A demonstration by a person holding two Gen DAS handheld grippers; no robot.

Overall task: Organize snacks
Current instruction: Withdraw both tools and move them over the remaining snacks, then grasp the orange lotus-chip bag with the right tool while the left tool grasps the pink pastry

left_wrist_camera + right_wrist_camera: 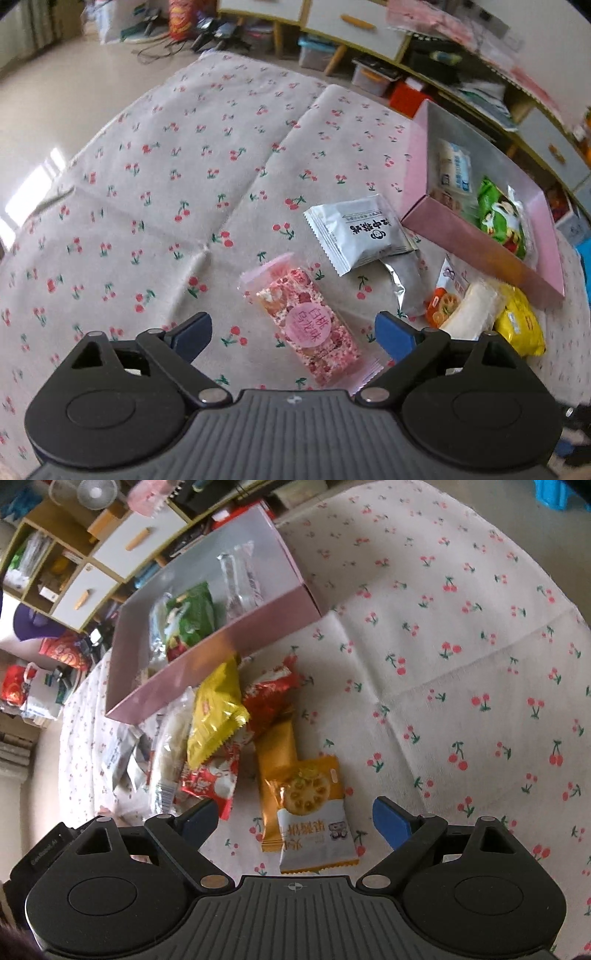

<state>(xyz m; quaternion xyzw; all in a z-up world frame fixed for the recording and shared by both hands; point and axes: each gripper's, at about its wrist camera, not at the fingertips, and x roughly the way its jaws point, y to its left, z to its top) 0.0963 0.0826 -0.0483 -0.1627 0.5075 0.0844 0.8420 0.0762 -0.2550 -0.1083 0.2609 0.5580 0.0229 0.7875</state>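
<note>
Cream tablecloth (177, 155) with red cherries, pink box (207, 672), yellow packet (216, 712), orange-and-white biscuit wrapper (310, 812)

Room's pretty lived-in. Everything sits on a cream cloth with little red cherries (192, 155), creased in long fold lines. Past its edge there's a pale glossy floor (55, 96) catching bright patches of daylight (the window itself isn't in shot). Along the far side runs a low wooden shelf unit (369, 33) with white drawer fronts and orange handles, cubbies stuffed with boxes, papers and bags. Some black cables (159, 51) lie tangled on the floor near it. From the right wrist view you can also spot a small white fan (94, 493) up top and a purple cap (31, 622) by the shelves.
</note>
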